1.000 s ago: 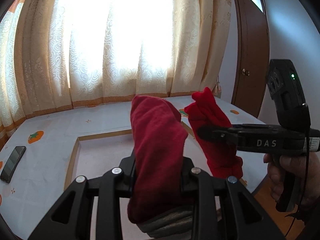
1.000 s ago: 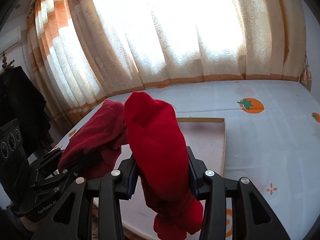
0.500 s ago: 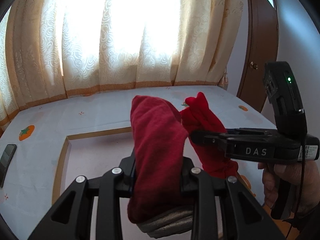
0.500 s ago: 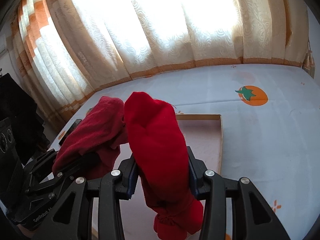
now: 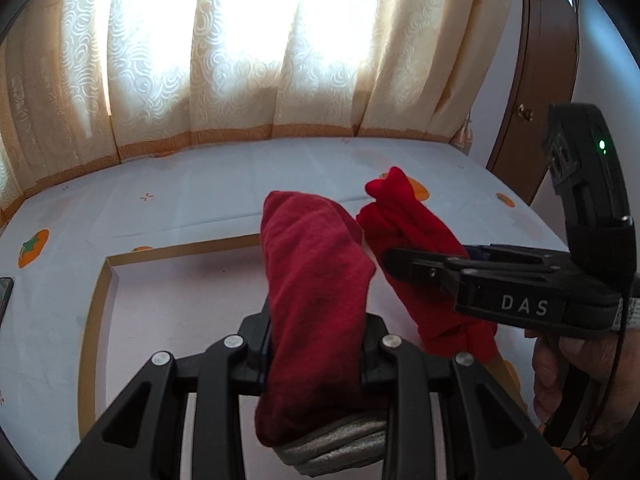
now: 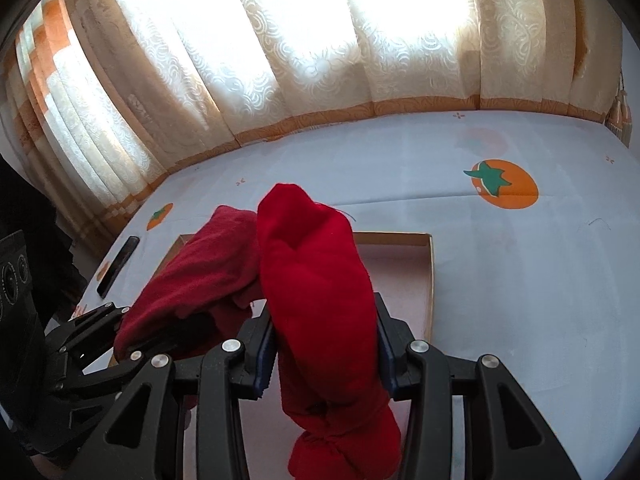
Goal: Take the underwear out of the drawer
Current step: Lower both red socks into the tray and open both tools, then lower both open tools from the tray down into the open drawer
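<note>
I have a dark red pair of underwear [image 5: 316,280] clamped in my left hand-held gripper [image 5: 316,344] and a brighter red pair [image 6: 320,292] clamped in my right hand-held gripper [image 6: 324,360], both lifted clear above the open drawer [image 5: 98,304] on the bed [image 6: 520,280], so only setting them down seems left.

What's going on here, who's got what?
A person holds a hand-held gripper in each hand. The left hand-held gripper is shut on a dark red garment; the right hand-held gripper is shut on a brighter red garment. Both are held above the shallow tray on the orange-printed sheet.
</note>
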{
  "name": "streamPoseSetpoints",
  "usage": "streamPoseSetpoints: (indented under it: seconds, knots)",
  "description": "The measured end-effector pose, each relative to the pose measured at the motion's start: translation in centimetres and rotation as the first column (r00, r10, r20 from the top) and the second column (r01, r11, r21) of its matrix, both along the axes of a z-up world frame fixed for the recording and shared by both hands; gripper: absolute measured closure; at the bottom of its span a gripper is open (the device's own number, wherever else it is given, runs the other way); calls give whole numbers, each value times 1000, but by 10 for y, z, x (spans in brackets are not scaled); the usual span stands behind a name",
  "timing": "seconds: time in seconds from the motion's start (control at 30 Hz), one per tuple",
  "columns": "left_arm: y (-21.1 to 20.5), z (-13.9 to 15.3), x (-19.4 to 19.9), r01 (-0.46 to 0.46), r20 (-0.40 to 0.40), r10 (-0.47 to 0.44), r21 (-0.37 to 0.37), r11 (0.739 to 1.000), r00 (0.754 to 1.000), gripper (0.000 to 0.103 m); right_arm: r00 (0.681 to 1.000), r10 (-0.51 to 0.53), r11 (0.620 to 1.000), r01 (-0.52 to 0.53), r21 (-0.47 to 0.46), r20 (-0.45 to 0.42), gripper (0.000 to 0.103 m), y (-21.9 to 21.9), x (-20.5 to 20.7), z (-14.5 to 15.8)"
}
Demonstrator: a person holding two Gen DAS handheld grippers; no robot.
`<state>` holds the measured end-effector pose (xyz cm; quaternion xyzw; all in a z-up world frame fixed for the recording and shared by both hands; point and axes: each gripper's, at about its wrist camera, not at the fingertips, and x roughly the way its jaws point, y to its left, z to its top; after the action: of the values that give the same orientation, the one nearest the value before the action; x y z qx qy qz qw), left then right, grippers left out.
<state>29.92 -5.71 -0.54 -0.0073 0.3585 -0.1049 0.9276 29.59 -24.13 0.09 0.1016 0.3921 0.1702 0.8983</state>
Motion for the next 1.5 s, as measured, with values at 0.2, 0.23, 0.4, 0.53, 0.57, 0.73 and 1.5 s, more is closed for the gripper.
streamPoseSetpoints:
  seconds: [0.2,0.23,0.4,0.53,0.57,0.73,1.5]
  knots:
    - [-3,-10,15,3,-38,-3,-11,1000,999,74,1000,-10,1000,10,-3,-24,59,-1,12,-7]
    - [-3,-12,17,4,-44,-4,-14,1000,999,74,1000,-12,1000,12,-3,-26,59,-1,13,-8]
    - [-2,-20,25,-15,-72,14,-8,1000,997,65,999,-29,999,28,-17,-30,49,-3,16,-11]
    - [-4,-20,21,-11,-69,11,-1,1000,998,52,998,-58,996,60,-64,19,30,-6,9,-7]
    - [-4,-18,20,-9,-63,9,-2,1000,998,49,998,-65,996,66,-67,20,29,-8,7,-7]
    - [-7,-10,9,15,-40,-15,-3,1000,999,47,997,-71,996,72,-61,19,29,-14,-8,-11]
    - [25,31,-144,125,127,-114,-85,988,985,36,981,128,990,-118,-81,144,27,14,-174,57]
